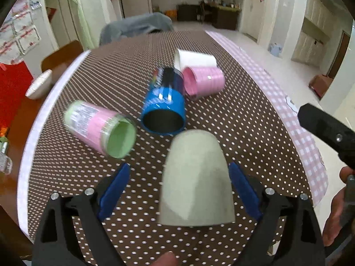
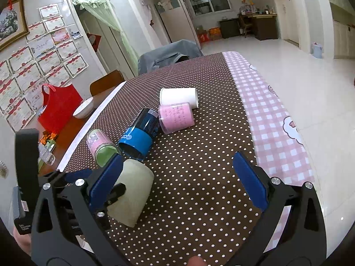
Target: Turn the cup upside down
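Currently: grey-green cup (image 1: 196, 180) between blue pads of left gripper (image 1: 179, 190), jaws apart, right pad near wall, contact unclear. Cup appears rim-down on dotted tablecloth (image 1: 244, 115), likely flipped; release step judged in hand. Right gripper (image 2: 177, 186) spread, empty. Blue cup (image 1: 164, 108) at 12 o'clock, lying. Next: withdraw without nudging cup.

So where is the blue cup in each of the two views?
Left wrist view: the blue cup lies on its side at picture centre, open mouth toward the camera.
Right wrist view: the blue cup lies left of centre.
Shared landmark: the pink cup lying beside it.
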Demonstrator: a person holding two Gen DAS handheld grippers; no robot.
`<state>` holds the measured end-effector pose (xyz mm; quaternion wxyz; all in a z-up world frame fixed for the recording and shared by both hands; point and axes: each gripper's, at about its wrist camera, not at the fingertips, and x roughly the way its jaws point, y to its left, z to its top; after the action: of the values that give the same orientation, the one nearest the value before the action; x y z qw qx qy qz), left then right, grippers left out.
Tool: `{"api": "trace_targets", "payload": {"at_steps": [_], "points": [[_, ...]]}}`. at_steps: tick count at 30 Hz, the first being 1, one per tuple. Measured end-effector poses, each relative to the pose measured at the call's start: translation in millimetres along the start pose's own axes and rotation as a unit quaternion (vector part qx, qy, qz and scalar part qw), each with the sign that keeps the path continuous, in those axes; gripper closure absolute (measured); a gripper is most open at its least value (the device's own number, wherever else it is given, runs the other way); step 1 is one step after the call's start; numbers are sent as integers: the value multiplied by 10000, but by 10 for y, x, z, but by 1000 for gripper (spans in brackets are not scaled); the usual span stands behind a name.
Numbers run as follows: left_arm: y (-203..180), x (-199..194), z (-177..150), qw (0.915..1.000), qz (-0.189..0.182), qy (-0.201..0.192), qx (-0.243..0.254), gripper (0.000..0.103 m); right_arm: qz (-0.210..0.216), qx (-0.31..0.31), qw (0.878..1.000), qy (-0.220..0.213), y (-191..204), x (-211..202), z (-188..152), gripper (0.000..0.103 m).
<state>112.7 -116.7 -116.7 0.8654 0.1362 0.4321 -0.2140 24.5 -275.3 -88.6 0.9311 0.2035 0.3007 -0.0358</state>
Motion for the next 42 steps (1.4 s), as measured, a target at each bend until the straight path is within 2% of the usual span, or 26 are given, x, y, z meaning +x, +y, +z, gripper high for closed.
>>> {"api": "trace_targets", "payload": {"at_steps": [2, 3, 10, 20, 26, 33, 42], "points": [[30, -89, -25, 9999, 87, -130, -5, 13, 19, -31, 10000, 39, 42, 5, 17, 6], [52, -142, -31, 9997, 136, -197, -17, 8, 37, -34, 10000, 58, 61, 9, 22, 6], [268, -537, -88, 9978, 244, -587, -169, 8, 26, -197, 9996, 191, 228, 36, 66, 6], [516, -767, -187, 9908, 601, -1201, -133, 5, -28, -552, 9979, 331, 502, 39, 98, 6], [665, -864, -263, 9872, 742, -1389, -240, 4, 22, -748, 9955, 585, 692, 92, 103, 6], [833, -971, -332, 9819, 977, -1564, -434, 4, 13, -901, 9940, 621, 869, 89, 114, 6], [960, -1120, -422, 9762, 1008, -1794, -685, 4, 73, -1116, 9914, 673, 1045, 56, 131, 6]]}}
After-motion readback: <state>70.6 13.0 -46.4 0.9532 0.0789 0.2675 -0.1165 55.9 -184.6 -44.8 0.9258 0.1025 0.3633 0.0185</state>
